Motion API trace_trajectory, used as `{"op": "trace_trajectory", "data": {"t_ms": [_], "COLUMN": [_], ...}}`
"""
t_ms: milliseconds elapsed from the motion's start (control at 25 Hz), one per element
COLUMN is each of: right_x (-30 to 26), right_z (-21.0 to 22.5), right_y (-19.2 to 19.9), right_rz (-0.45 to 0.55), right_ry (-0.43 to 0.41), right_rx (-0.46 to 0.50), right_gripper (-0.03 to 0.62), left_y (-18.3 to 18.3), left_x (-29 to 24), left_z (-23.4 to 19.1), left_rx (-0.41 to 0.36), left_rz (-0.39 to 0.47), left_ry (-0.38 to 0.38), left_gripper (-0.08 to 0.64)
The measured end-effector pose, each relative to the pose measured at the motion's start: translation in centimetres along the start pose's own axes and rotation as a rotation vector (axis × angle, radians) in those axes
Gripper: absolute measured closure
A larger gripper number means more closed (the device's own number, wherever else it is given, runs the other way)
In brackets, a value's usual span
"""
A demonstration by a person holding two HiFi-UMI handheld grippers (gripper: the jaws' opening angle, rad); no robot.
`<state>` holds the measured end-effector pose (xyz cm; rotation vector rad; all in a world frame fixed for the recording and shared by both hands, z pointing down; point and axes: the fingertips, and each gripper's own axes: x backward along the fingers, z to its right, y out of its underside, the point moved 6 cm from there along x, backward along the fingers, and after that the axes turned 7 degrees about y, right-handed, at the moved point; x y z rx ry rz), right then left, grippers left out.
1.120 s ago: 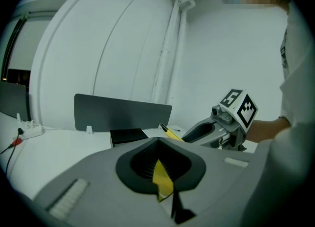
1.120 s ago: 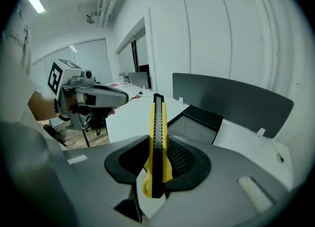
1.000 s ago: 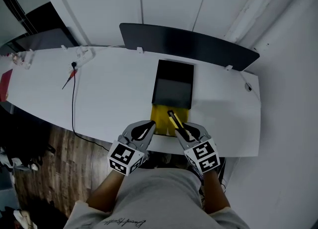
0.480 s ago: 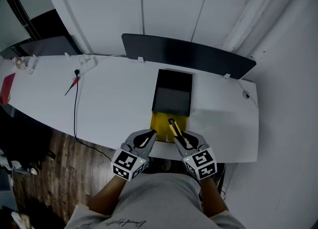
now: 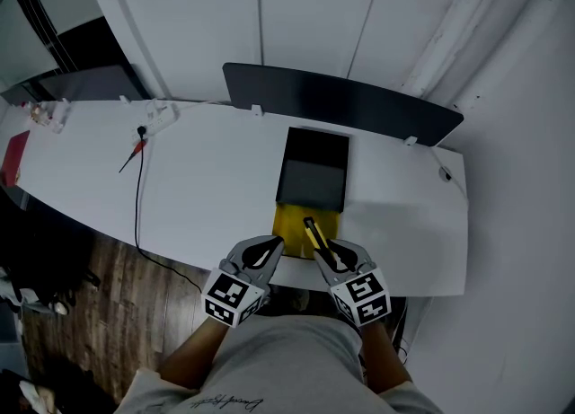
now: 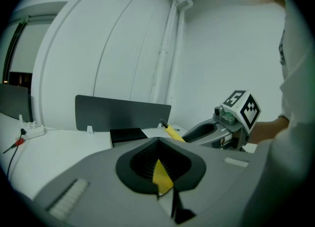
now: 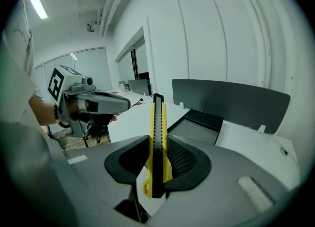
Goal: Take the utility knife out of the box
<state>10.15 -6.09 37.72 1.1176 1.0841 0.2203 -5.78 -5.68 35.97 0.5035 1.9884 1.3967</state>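
Your white worktop (image 5: pixel 207 179) has a dark panel (image 5: pixel 359 98) standing upright along its back edge. To your left, a black cable (image 5: pixel 137 197) crosses it near a red-tipped tool (image 5: pixel 132 150) and a white power strip (image 5: pixel 160 116). Wooden floor (image 5: pixel 81 313) shows below.

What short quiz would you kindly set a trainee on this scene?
1. True or false: the right tongs grip the utility knife.
2. What stands beyond the box? A a dark panel; B a kettle; C a lamp.
3. Fill in: the part of the box pinched in the left tongs is coloured ____.
Key: 1 true; 2 A; 3 yellow.
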Motion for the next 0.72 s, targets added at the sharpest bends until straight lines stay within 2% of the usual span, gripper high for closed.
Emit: {"op": "trace_trajectory", "data": {"t_ms": [720], "right_x": [0.06], "right_z": [0.12], "right_y": [-0.13], "right_rz": [-0.001], "right_ry": [-0.003], "right_rx": [0.008], "right_gripper": [0.462], "left_y": [-0.51], "left_x": [-0.11], "left_z": [0.1], "left_rx": [-0.014], "left_rz": [0.01], "left_ry": [0.003], "left_gripper": [0.558]}}
